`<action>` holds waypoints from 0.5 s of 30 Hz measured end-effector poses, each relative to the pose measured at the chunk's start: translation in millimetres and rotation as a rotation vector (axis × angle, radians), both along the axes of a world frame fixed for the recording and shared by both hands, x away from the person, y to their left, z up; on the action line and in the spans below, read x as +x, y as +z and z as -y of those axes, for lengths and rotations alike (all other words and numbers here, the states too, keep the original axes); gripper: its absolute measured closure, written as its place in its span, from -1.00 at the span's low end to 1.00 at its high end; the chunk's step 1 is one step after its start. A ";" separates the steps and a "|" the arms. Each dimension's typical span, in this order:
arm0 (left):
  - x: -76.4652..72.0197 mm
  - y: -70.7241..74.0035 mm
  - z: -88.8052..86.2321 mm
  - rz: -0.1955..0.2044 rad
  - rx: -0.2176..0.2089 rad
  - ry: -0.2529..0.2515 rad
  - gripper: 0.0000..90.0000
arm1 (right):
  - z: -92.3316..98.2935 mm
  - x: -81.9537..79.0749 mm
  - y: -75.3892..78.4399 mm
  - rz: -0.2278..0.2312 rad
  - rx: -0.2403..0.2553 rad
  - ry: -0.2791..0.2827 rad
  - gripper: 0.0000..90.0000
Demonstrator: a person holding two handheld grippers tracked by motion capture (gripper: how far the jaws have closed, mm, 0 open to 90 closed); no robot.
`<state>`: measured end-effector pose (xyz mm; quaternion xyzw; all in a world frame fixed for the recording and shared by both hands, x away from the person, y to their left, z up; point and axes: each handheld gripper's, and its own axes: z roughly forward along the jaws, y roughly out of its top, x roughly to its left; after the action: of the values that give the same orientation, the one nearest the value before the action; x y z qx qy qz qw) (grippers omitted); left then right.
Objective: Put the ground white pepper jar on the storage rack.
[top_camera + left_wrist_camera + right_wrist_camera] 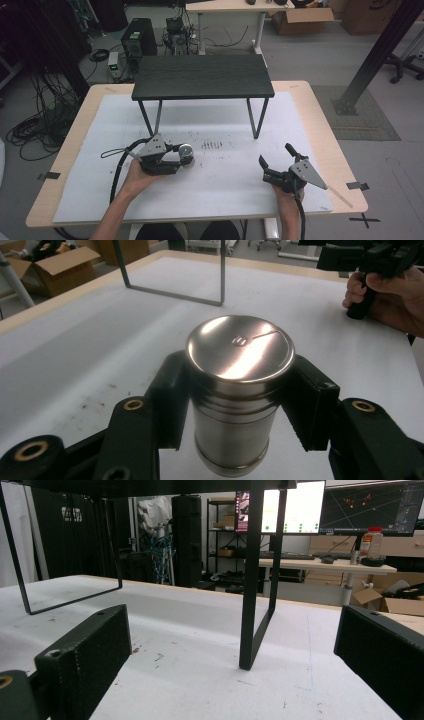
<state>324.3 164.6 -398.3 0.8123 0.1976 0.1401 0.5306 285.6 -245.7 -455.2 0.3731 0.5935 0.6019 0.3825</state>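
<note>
A shiny steel canister [239, 370] stands upright on the white mat with its lid toward the camera. My left gripper [240, 402] is shut on it, one black pad pressed against each side. In the high view the canister [186, 151] sits left of centre, at the tip of the left gripper [184, 155]. My right gripper [275, 154] rests near the front right of the mat, open, with nothing between its jaws. From its own view the right gripper [235, 650] faces the black stand's leg [252, 580].
A low black shelf-stand [202, 75] on thin metal legs spans the back of the white mat [225, 195]. Dark smudges [212, 145] mark the mat in front of it. The wooden table edge [340, 150] borders the mat. Cables and boxes lie on the floor beyond.
</note>
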 end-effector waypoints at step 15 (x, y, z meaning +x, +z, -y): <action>3.1 44.8 1.1 -0.008 -0.005 -0.030 0.09 | 0.0 -0.1 0.0 0.001 0.001 0.000 -0.97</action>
<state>327.4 163.5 -353.5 0.8142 0.1879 0.1284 0.5340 285.5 -245.8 -455.3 0.3730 0.5932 0.6022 0.3825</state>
